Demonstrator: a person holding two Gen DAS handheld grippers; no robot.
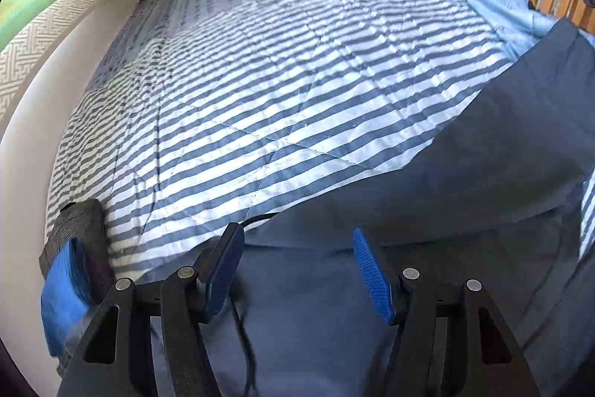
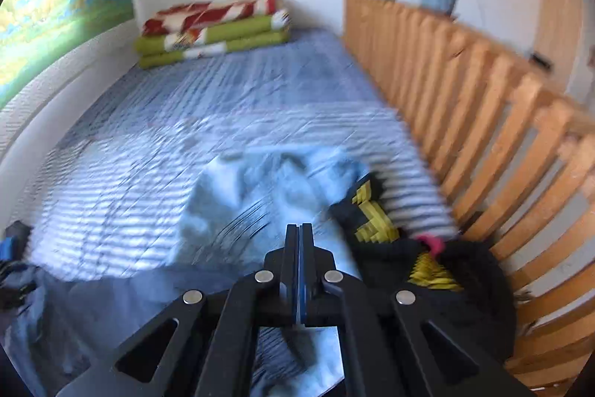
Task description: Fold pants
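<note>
step: square up dark blue-grey cloth pants [image 1: 465, 174] on striped bed quilt [image 1: 260, 81] | left gripper [image 1: 297, 270] jaws released above fabric | right gripper [image 2: 299, 229] jaws clenched, contents unclear | advice: pinch waistband edge, pull flat first

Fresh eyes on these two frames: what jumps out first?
The blue-and-white striped bedspread fills most of both views, with a dark blue garment, likely the pants, spread across its near edge under the open left gripper. At the far end sits a folded green, red and white blanket against the wall. Along the right runs a wooden slatted rail, with a crumpled light blue cloth just past the shut right gripper.
</note>
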